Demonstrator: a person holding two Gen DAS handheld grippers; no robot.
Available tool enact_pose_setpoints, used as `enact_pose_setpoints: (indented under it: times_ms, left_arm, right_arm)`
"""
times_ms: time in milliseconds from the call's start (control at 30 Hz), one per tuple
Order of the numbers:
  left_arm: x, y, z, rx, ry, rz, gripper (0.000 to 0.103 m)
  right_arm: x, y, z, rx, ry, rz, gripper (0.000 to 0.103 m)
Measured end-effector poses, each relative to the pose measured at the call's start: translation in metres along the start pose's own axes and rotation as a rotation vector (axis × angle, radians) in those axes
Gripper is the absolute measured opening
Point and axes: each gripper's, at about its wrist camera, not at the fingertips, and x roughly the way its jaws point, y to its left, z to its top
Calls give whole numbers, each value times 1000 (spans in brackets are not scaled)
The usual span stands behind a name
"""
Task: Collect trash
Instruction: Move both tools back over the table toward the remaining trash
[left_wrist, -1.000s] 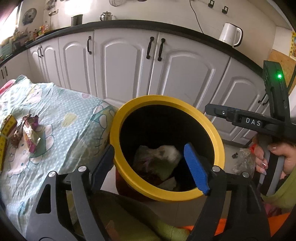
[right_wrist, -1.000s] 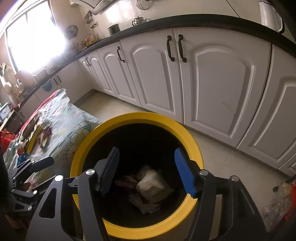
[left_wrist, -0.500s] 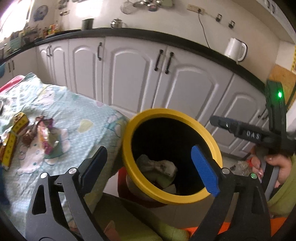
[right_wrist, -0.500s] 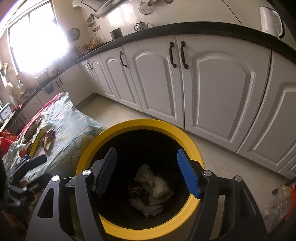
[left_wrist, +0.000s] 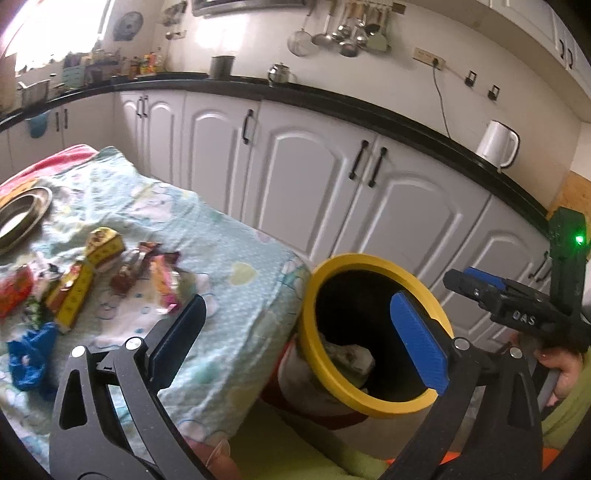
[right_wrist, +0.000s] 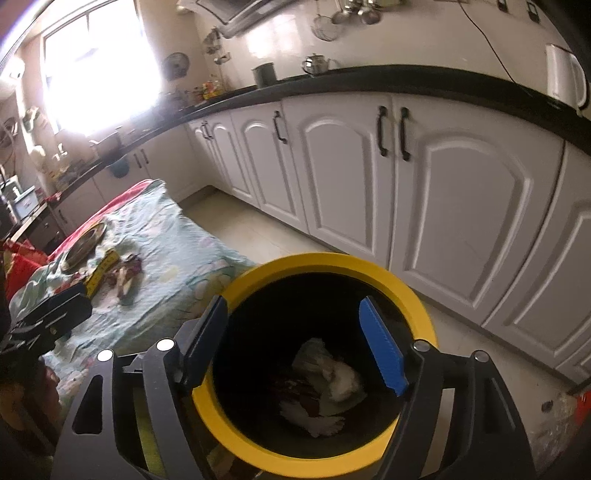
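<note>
The left tongs (left_wrist: 295, 332) stand wide with nothing between the pads, their jaws having just been opening; they hang over the edge of the cloth-covered bench (left_wrist: 236, 295), turned toward the litter, which I judge is the reason for the spread: ready to take the next piece; the right tongs (right_wrist: 295, 339) are parted and empty too, jaws also just opening, poised above the yellow-rimmed bin (right_wrist: 413, 295), whose mouth faces up beside the bench so trash can drop straight in; crumpled paper (right_wrist: 340, 376) already lies at its bottom; the remaining trash sits on the cloth: a yellow carton (left_wrist: 74, 291) with its long axis running away from the camera and slightly right, crinkled wrappers (left_wrist: 155, 273) just beside it, a blue scrap (left_wrist: 29, 354) nearer the left edge
</note>
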Motion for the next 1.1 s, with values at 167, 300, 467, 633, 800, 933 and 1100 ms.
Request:
enact_pose_setpoints:
  times_ms: [167, 300, 467, 633, 800, 933, 1100]
  left_arm:
    - [-15, 14, 3, -17, -35, 45, 92]
    - [-28, 25, 5, -24, -67, 87, 92]
    - [-42, 40, 8, -41, -103, 127, 92]
    - [-54, 53, 10, -55, -131, 155, 92]
    - [-63, 62, 13, -68, -154, 179, 92]
    - [-70, 69, 14, -81, -170, 193, 92]
    - [-77, 80, 14, -95, -186, 218, 92]
  right_arm:
    - [-3, 24, 1, -46, -7, 23, 77]
    - [-6, 41, 3, -77, -22, 38, 79]
    - [-11, 61, 6, -117, -42, 49, 80]
    - [-14, 77, 11, -137, -57, 71, 81]
    - [-17, 96, 15, -163, -68, 102, 82]
    - [-17, 110, 16, -183, -68, 122, 82]
    - [-15, 124, 18, -201, -62, 144, 82]
